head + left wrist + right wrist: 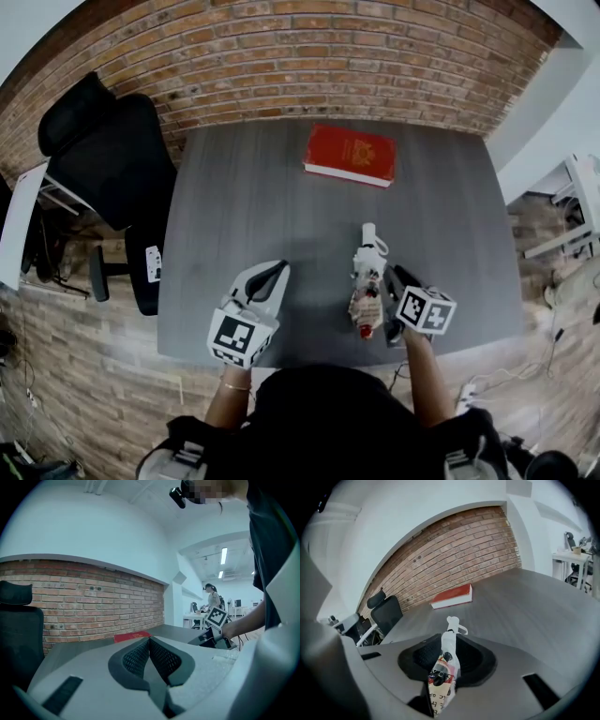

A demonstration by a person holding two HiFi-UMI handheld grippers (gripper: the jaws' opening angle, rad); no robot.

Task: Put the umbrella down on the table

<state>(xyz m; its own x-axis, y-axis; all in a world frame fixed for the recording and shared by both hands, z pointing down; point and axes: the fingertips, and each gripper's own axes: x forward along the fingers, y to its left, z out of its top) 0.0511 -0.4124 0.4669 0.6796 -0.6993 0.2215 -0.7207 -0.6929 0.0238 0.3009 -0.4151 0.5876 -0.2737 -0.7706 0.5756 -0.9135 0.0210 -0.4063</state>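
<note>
- Umbrella point(367, 281) (folded, white handle leading): being pinched lengthwise between the right gripper point(446, 660) pads, pointing toward the red book point(350, 155), well short of it, probably so it can be laid flat on the table point(253, 206).
- Left gripper point(150, 644): pads pressing together on nothing, hovering nearer the person than the book and to its left, apparently standing aside.

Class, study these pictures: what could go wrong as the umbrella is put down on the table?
1. The right gripper grips the umbrella near one end, so the long free part may swing or slip.
2. The umbrella is close to the near edge of the table. Laid there, it might roll off.
</note>
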